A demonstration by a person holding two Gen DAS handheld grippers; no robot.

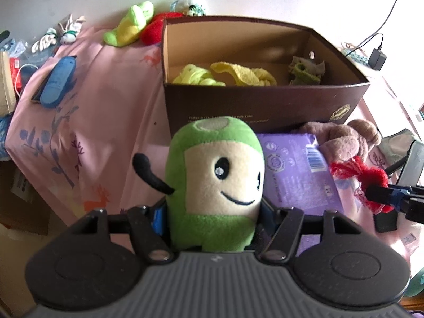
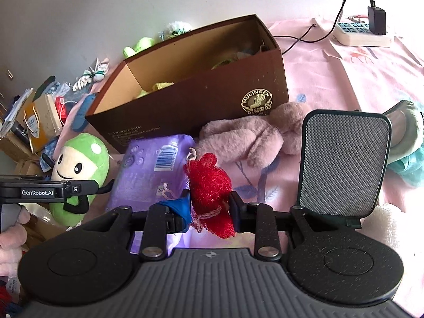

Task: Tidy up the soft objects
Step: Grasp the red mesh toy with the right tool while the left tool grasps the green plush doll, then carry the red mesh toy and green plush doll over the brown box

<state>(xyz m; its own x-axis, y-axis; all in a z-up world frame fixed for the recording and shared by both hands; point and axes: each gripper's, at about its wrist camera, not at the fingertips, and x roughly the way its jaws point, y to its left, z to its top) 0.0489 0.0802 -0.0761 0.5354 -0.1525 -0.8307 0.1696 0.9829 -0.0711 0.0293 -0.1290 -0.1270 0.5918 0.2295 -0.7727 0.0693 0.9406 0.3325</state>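
Between the fingers of the left gripper [image 1: 214, 228] sits a green plush toy [image 1: 216, 185], pinched at its lower body, fuzzy, capsule-shaped, with a cream face, stitched smile and thin black arms. To its right, the right gripper [image 2: 210, 212] is clamped on a red mesh bath pouf [image 2: 210, 185], coarse netting with a twisted cord loop. Just beyond both lies a purple plastic pack [image 2: 151, 169], glossy, with a barcode label, and beside it on the right a shaggy pink plush [image 2: 246, 140] rests against the near wall of a brown cardboard box [image 1: 265, 106]. Inside the box lie a yellow terry cloth [image 1: 243, 75], a lime knitted piece [image 1: 196, 76] and a grey-green toy [image 1: 304, 71]. Everything rests on a pink printed sheet [image 1: 106, 111]; farther left lies a blue pouch [image 1: 57, 82], and a yellow-green plush [image 1: 129, 25] sits behind the box.
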